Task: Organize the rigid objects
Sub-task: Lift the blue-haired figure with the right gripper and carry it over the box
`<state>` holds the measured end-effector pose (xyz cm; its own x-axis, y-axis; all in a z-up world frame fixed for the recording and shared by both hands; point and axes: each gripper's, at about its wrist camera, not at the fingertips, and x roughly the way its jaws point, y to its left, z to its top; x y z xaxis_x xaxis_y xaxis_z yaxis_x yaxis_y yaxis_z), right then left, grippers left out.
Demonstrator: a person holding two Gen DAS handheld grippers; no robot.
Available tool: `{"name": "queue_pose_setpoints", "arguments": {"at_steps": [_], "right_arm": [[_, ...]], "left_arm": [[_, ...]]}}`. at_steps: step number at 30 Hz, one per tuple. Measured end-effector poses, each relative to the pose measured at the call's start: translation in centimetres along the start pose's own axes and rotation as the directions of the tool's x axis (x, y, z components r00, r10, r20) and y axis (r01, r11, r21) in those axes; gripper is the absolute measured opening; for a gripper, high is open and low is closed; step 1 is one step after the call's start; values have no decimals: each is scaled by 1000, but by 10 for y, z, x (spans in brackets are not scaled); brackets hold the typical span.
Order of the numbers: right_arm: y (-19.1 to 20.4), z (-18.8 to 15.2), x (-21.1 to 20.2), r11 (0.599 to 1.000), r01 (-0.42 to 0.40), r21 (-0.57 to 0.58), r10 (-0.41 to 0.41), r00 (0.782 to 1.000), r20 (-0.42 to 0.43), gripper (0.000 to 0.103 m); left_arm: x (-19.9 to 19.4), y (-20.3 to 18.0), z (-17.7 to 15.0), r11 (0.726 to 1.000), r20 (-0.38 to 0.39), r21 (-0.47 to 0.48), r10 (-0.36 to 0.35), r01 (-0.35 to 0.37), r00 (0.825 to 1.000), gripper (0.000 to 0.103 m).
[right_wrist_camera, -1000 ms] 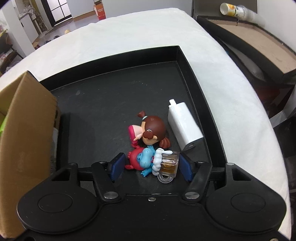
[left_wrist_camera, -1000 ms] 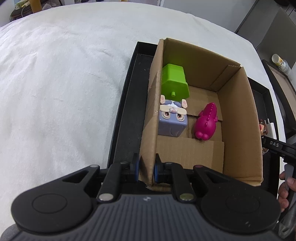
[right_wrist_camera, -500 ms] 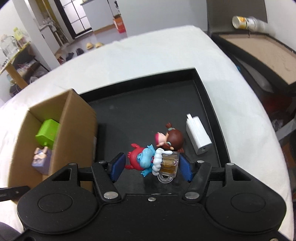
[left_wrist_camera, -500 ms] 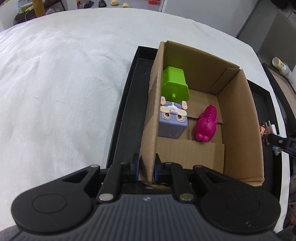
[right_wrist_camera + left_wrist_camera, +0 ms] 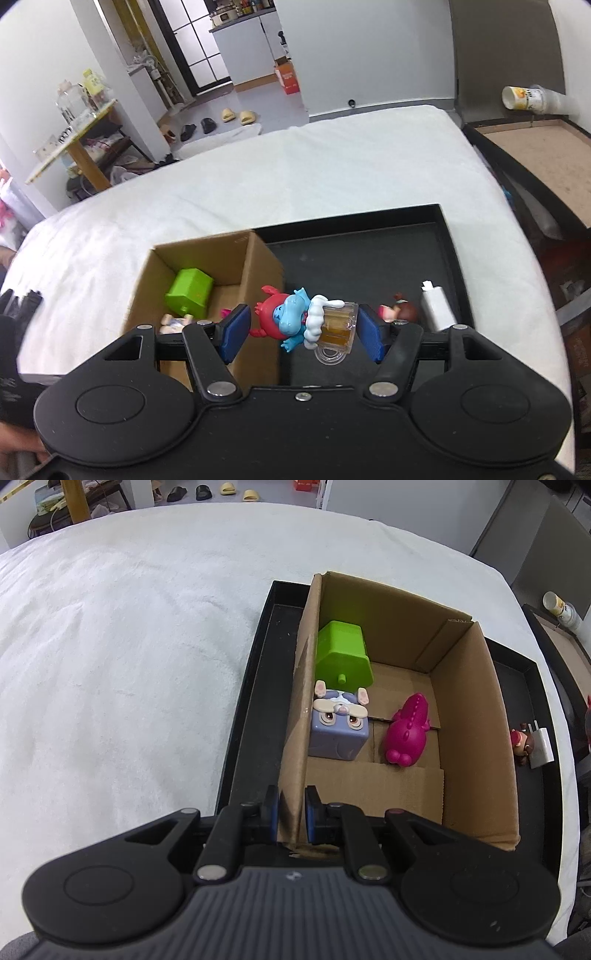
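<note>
While the left gripper point(image 5: 291, 819) is pinching the corrugated cardboard box point(image 5: 476, 738) wall, its fingers are clamped together. The right gripper point(image 5: 301, 326) fingers are clasping a glossy plastic figurine point(image 5: 295, 319).

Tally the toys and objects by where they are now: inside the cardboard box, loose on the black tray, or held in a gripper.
In box: 3 — green block, bunny cube, magenta dinosaur
On tray: 2 — brown-haired doll, white charger
Held: 1 — blue figure with mug
Total: 6
</note>
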<state>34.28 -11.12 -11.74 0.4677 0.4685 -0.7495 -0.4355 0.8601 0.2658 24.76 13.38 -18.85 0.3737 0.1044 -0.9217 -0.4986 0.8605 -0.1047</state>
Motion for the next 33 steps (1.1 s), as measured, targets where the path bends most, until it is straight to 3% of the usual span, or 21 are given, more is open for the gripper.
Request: {"name": "queue_pose_setpoints", "arguments": {"at_steps": [14,33], "right_arm": [[37,16,-12,999,-23,-34,24,1000,17,61],[89,28,20,995,-15,-103,15,1000,1,61]], "left_arm": [[-2,-2,0,1000,4,23,-6,6,1000,10],[0,11,-1,997,-11,-14,-78,78,997,11]]}}
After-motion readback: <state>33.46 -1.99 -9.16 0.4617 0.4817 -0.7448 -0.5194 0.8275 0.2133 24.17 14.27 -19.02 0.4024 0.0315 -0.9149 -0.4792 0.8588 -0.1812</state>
